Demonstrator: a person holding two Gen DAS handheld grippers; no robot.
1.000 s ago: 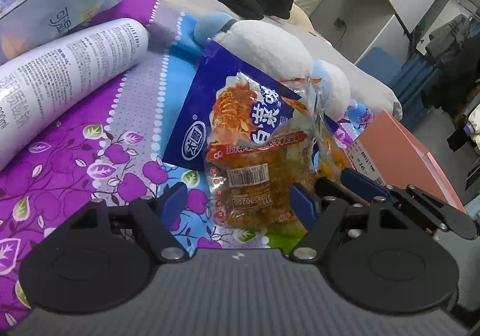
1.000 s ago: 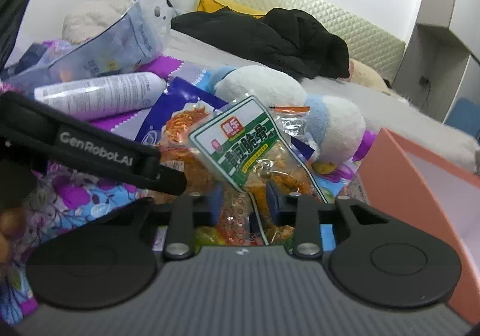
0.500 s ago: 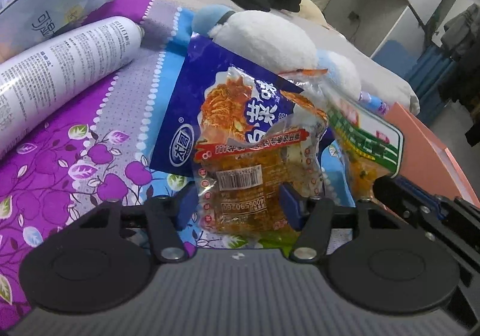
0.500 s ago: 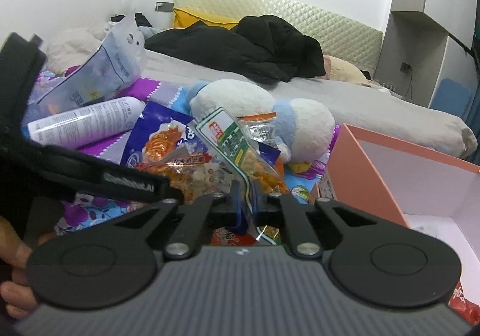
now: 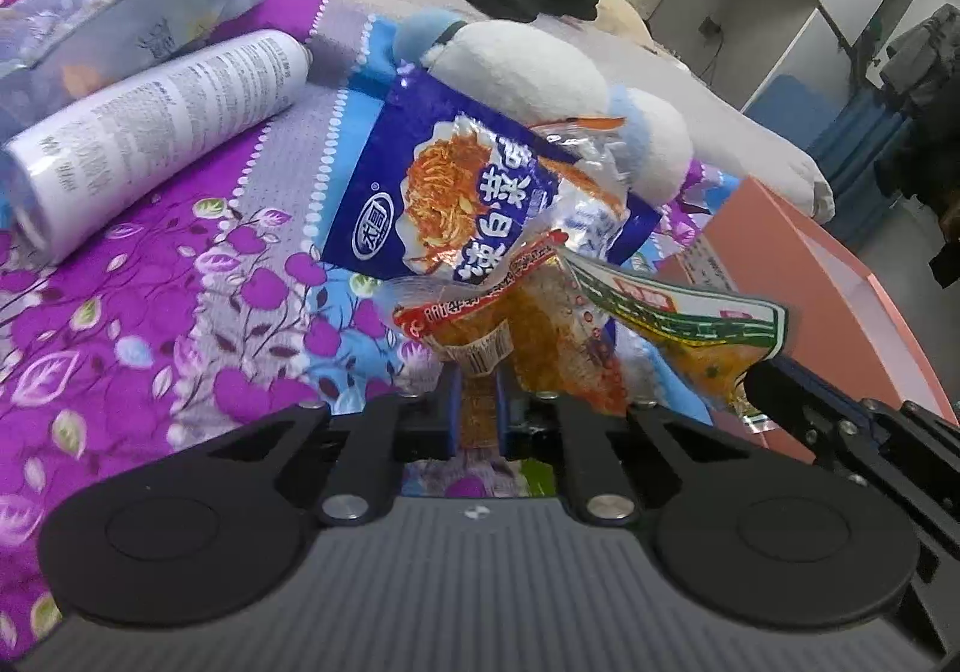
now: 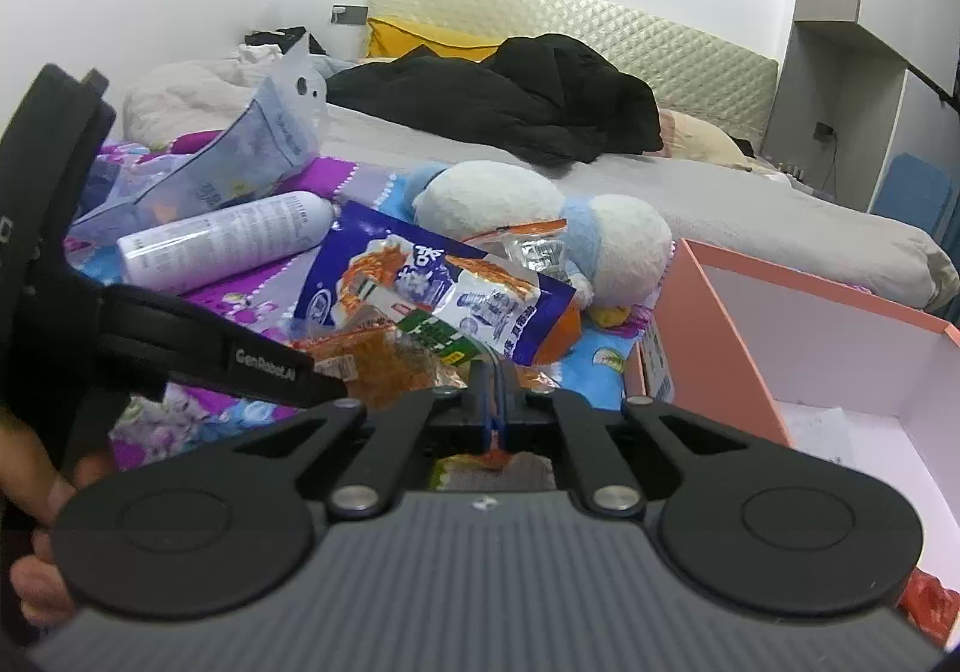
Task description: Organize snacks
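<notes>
On the bed's purple floral sheet (image 5: 150,312), both grippers are at the pickup step: left gripper (image 5: 478,408) jaws closing on the orange snack packet (image 5: 480,336), right gripper (image 6: 492,402) clenched on the green-labelled packet (image 6: 438,333). Next — carry both rightward over the pink box (image 6: 708,348) and release.

Bedspread (image 5: 150,324): purple floral, blue bands, near left.
Spray can (image 5: 156,132): white, lying on its side, left.
Plush toy (image 6: 540,228): white and pale blue, centre.
Black clothing (image 6: 510,102): heaped on the bed, far.
Headboard (image 6: 690,42): quilted, against the far wall.
</notes>
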